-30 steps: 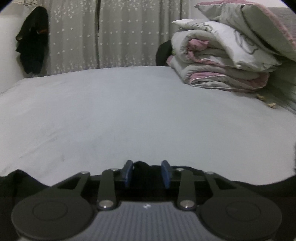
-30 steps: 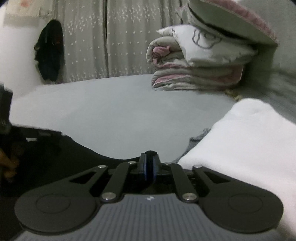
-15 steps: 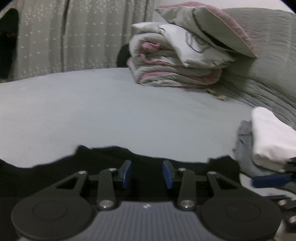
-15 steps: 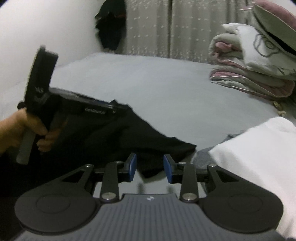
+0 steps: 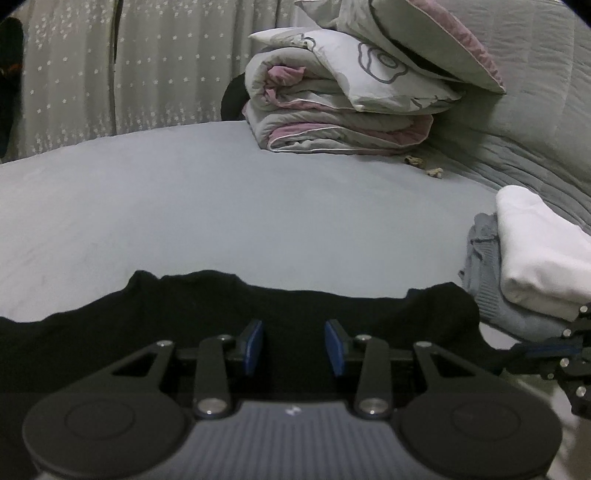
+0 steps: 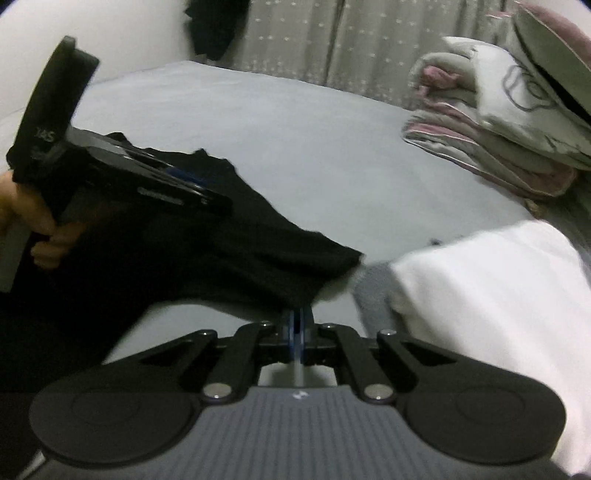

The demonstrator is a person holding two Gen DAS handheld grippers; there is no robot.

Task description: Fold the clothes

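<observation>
A black garment [image 5: 258,306] lies spread across the near part of the grey bed [image 5: 258,203]. My left gripper [image 5: 294,347] sits over its middle with the blue pads a hand's width apart and dark cloth bunched between them. In the right wrist view the garment [image 6: 258,251] stretches from the left gripper [image 6: 181,175], which a hand [image 6: 44,240] holds, down to my right gripper [image 6: 300,325]. The right pads are pressed together on the garment's near corner. The right gripper [image 5: 535,350] also shows at the edge of the left wrist view.
A folded white cloth [image 5: 535,251] rests on a folded grey one [image 5: 484,295] at the right, close to the right gripper. A stack of quilts and a pillow [image 5: 351,110] stands at the back. Dark clothing [image 6: 214,26] hangs by the curtain.
The right jaws stood open half a second ago and have now closed on the garment's corner. The left gripper swung rightward, and the garment now lies wider across the bed.
</observation>
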